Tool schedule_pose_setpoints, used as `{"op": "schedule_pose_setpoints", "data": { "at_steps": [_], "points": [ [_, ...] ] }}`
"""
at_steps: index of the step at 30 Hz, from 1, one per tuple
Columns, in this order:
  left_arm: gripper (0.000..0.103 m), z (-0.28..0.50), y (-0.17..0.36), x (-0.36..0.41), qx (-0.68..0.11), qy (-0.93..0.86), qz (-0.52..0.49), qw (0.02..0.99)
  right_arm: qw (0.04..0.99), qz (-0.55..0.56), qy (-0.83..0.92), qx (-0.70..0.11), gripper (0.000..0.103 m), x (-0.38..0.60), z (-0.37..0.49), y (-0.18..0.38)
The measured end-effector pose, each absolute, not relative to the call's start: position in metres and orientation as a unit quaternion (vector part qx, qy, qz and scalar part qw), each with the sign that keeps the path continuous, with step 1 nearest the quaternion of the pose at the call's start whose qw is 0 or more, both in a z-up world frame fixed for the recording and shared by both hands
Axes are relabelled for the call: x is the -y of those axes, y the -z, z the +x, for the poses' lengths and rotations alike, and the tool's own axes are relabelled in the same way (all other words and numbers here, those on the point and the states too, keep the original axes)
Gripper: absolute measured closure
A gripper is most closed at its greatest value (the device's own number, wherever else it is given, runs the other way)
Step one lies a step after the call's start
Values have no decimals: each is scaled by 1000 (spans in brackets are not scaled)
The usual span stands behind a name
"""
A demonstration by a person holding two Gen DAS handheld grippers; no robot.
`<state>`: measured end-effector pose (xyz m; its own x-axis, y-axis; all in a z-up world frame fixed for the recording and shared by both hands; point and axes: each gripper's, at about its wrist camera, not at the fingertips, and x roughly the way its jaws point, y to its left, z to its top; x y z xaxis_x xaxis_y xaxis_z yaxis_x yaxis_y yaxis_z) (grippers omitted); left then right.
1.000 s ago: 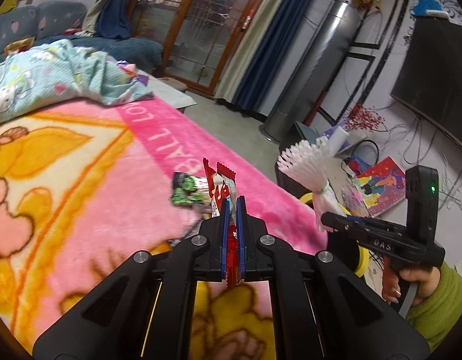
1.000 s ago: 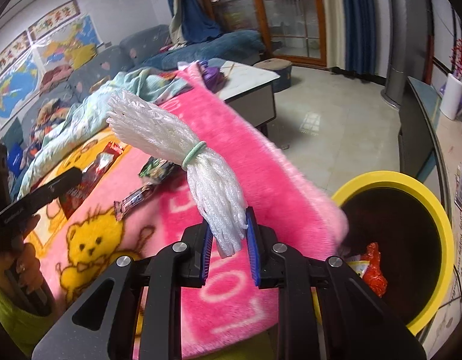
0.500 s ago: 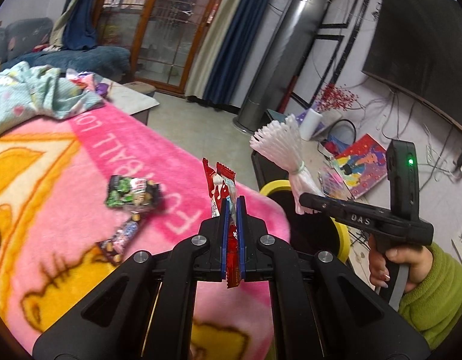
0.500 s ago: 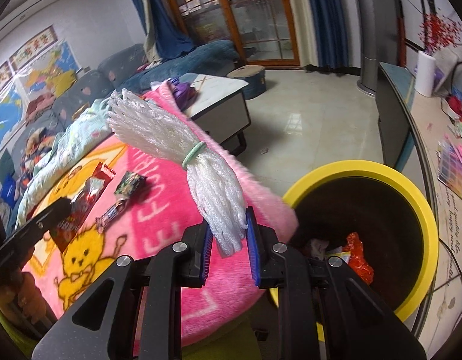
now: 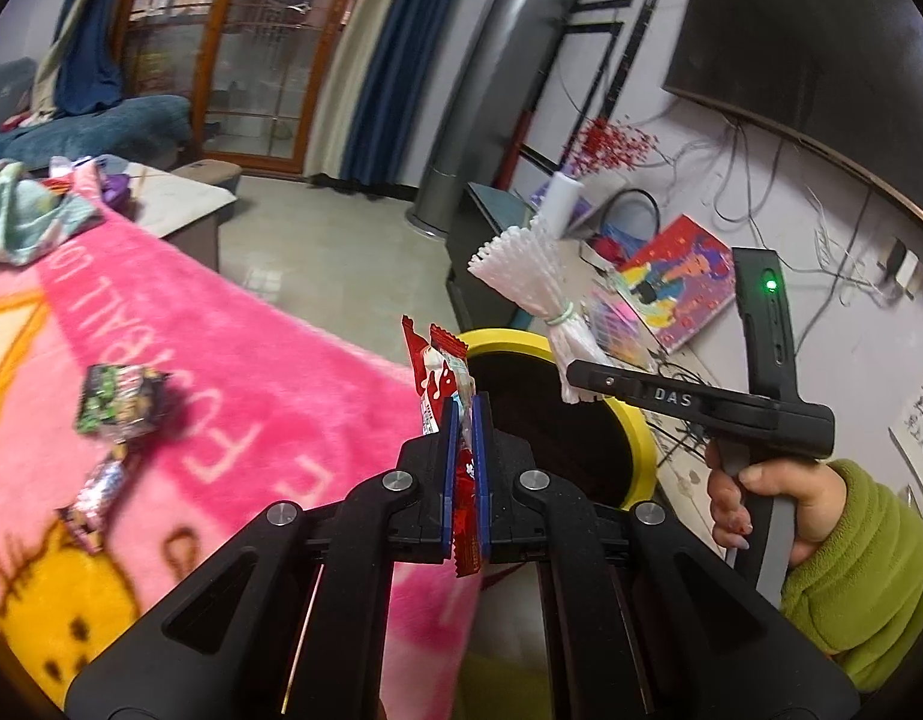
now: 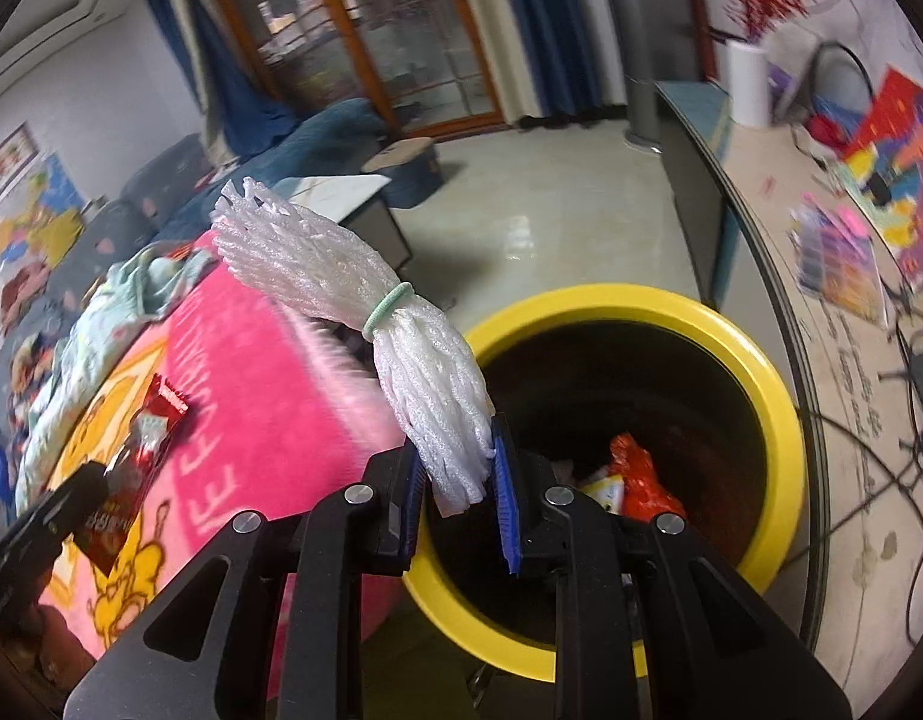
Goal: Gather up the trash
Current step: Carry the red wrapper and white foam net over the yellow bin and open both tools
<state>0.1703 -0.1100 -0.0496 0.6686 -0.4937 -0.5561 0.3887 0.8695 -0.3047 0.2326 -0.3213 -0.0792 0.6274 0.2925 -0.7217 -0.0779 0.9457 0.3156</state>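
My left gripper [image 5: 464,420] is shut on a red snack wrapper [image 5: 440,369] and holds it at the near rim of the yellow trash bin [image 5: 638,426]. My right gripper [image 6: 458,468] holds a white foam net bundle [image 6: 353,288] tied with a green band, over the bin's [image 6: 767,372] left rim; its jaws stand wider than before, with the bundle leaning on the left one. The bin holds red and yellow wrappers [image 6: 638,480]. The left gripper with its wrapper [image 6: 143,438] shows at the left of the right wrist view.
A pink blanket [image 5: 233,348] covers the table left of the bin, with a green wrapper [image 5: 119,399] and a silver candy wrapper [image 5: 98,489] on it. A low TV bench [image 6: 761,192] with books and cables runs behind the bin. Tiled floor [image 5: 335,252] lies beyond.
Both grippers have moved right, from over the blanket to the bin. The right gripper's jaws have spread wider around the foam bundle.
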Motion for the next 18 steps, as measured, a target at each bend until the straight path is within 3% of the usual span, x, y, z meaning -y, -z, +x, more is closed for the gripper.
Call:
{"op": "schedule_pose_setpoints", "data": {
  "at_steps": [14, 18],
  "points": [
    [101, 193, 68, 171, -348, 292, -52, 890, 872, 193, -25, -449, 80, 386, 236, 117],
    [101, 205, 75, 184, -357, 302, -53, 882, 867, 205, -12, -454, 74, 398, 236, 124]
  ]
}}
